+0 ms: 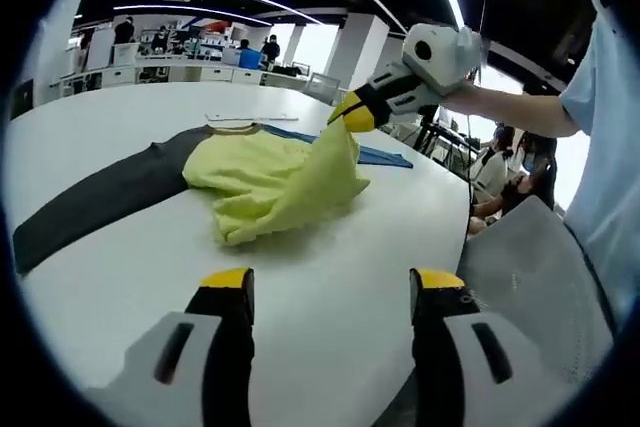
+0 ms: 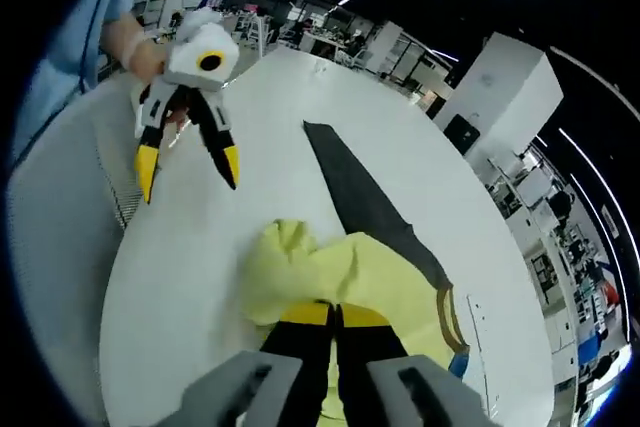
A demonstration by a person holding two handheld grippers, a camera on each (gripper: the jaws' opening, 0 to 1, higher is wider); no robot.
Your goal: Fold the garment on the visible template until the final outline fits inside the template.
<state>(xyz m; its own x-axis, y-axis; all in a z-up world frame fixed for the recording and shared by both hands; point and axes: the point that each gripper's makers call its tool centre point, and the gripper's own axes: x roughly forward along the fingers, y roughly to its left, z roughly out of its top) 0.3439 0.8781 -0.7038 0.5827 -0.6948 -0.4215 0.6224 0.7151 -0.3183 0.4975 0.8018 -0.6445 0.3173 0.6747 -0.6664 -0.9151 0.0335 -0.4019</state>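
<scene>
While no writing reads, right hand-held gripper (image 2: 335, 313) pinches yellow garment (image 1: 275, 185).

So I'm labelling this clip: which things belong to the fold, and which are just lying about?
Job: yellow garment; dark template; right gripper, pinching the garment; left gripper, open.
Lying about: blue sheet; white table.
</scene>
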